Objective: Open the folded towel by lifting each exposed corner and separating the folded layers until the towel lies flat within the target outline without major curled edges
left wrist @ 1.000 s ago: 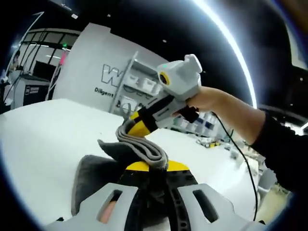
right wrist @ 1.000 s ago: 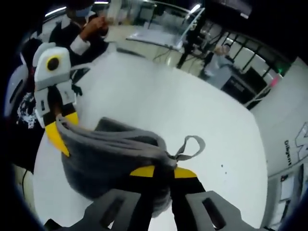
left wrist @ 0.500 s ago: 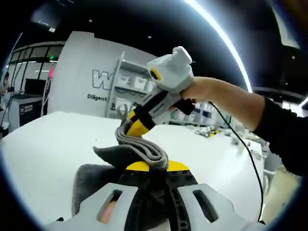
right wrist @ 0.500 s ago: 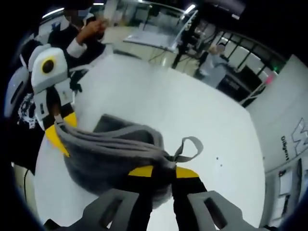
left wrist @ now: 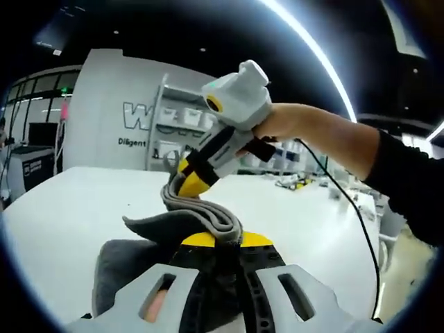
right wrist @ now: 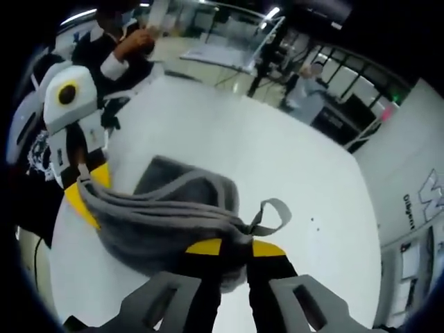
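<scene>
Since the earlier frame the towel (right wrist: 163, 215) hangs a little higher over the counter (right wrist: 277, 166). We hold one corner in each closed gripper, left gripper (right wrist: 87, 191) and right gripper (left wrist: 191, 182), the towel stretched between them.

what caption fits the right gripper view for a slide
Both claws, right and left, pinch a grey towel stretched between them above a white table.

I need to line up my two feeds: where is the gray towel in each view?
Left gripper view: the gray towel sits low centre, its edge stretched from this tool's yellow tips up to the right tool.
Right gripper view: the towel hangs lower left, stretched between this tool's tips and the left tool.
Shared landmark: the white table.
</scene>
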A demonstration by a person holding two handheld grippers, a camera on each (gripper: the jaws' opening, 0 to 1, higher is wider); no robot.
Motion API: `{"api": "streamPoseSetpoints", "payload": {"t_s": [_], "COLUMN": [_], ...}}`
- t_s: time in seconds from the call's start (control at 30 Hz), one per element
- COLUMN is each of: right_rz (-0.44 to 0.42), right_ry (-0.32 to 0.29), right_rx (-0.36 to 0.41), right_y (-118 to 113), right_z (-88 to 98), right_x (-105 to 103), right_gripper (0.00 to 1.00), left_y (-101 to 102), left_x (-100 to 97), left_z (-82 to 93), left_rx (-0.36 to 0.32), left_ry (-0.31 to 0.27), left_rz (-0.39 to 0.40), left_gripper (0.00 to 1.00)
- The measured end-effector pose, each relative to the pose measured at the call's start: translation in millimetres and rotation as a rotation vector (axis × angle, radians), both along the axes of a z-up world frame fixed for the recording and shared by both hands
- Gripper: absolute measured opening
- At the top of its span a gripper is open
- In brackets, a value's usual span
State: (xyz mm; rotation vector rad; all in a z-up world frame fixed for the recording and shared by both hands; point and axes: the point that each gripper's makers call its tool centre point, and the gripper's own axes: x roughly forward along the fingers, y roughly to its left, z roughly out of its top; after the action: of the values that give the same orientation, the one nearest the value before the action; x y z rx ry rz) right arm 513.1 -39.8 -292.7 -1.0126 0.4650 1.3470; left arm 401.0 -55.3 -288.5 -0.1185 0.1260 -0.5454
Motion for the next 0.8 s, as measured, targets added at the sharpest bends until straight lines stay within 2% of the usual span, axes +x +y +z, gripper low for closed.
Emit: {"api": "streamPoseSetpoints", "payload": {"t_s": [0.3,0.4,0.6,0.8], "right_rz": [-0.016,-0.027,-0.053,-0.071], "right_ry": [-0.009,-0.015,-0.005,0.003], "right_rx": [0.017,0.017,0.013,0.026], "right_y": [-16.9,-26.5,-44.2,-63.7], "right_z": [-6.4,-7.8,-10.7,-18.4], "right_x": [-0.8,-1.7,0.5,-1.9], "right_gripper": [0.07,0.06,0.06,0.06], "left_y": [-16.6,-21.6,-37.1,-53.7], "left_x": [0.6,0.3,-0.2,-1.5], "left_z": [-2.4,-5.5,-9.5,-16.5], "left_rx": [0.144,0.166,0.164,0.207], "left_ry": [-0.059,-0.057,-0.04,-0.041], "left_rz": [-0.014,-0.028,-0.06,-0.091], "left_gripper": [0.07,0.07,0.08,0.08]}}
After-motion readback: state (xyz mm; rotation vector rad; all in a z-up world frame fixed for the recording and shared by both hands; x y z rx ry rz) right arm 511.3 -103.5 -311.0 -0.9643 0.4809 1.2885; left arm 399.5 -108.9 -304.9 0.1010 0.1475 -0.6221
